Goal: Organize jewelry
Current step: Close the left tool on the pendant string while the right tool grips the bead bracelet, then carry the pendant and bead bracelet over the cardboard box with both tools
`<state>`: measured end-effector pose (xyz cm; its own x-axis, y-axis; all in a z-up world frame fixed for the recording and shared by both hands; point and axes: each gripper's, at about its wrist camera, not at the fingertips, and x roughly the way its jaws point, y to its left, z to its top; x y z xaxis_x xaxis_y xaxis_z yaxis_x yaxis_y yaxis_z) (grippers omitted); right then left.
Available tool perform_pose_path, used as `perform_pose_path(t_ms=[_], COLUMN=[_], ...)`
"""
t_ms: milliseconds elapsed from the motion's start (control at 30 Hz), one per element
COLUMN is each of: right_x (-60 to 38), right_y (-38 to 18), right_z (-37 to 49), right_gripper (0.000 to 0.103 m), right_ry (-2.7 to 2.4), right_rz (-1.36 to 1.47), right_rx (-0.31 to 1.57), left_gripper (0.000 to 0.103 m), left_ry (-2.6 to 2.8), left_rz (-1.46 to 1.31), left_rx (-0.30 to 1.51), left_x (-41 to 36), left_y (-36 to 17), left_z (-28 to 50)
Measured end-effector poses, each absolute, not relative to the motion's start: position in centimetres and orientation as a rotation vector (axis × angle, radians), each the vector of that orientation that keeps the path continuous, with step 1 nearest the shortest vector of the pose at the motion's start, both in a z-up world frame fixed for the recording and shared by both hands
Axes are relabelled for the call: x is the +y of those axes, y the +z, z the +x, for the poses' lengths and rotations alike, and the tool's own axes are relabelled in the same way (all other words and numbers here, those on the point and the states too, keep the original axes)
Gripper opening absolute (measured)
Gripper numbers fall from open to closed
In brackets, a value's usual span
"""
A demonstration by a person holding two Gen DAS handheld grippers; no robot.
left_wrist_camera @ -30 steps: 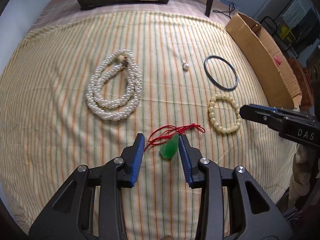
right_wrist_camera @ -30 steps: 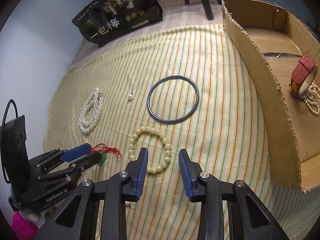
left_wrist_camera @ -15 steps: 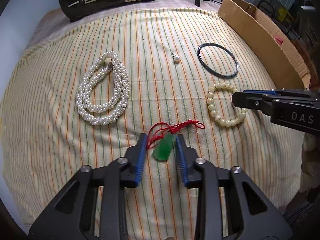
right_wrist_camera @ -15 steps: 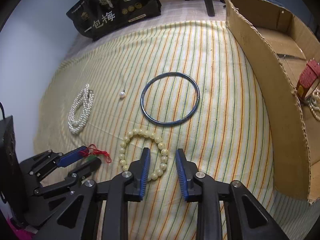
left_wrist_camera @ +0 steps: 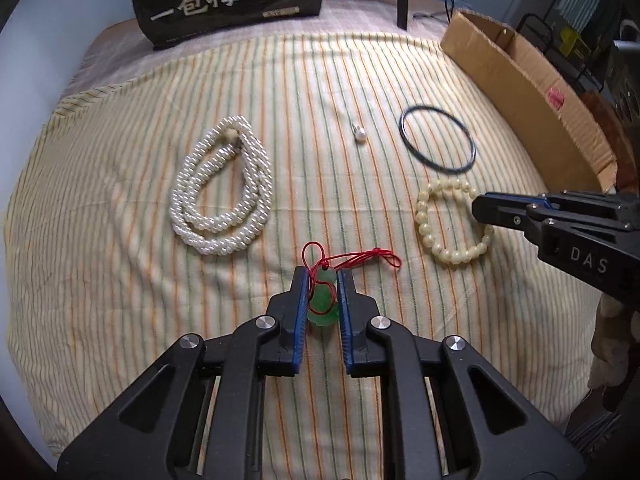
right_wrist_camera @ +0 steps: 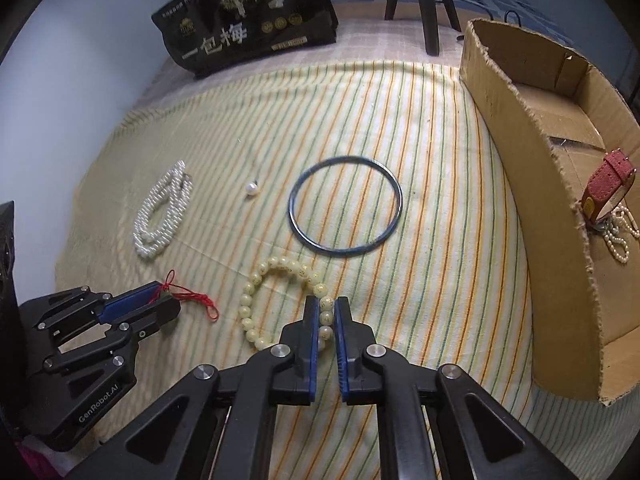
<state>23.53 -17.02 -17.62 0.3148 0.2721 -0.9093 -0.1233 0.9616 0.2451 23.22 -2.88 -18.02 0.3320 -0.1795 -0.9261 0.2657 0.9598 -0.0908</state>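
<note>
Pickup step: left tongs [left_wrist_camera: 323, 280] clamped on the green pendant [left_wrist_camera: 322, 304] at 6 o'clock, right tongs [right_wrist_camera: 326, 307] clamped on the bead bracelet [right_wrist_camera: 256, 288]. Next, probably lift both toward the cardboard box [right_wrist_camera: 532, 184] at 3 o'clock.

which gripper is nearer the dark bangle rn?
Right. The right gripper is shut on the cream bead bracelet, which lies just next to the dark bangle. The left gripper is shut on the green pendant, farther across the cloth.
</note>
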Motion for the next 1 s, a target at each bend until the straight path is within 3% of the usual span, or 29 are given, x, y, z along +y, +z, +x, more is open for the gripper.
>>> perform_pose_path(t_ms=[1000], right_x=[-22.9], right_y=[-6.3], right_z=[20.6], right_gripper=[0.005], right_ry=[0.276], right_rz=[0.265], right_rx=[0.937], left_gripper=[0.012], left_ry=[-0.407], left_rz=[-0.066], left_rx=[0.985], left_x=[-5.8], left_y=[-7.6], left_z=[22.3])
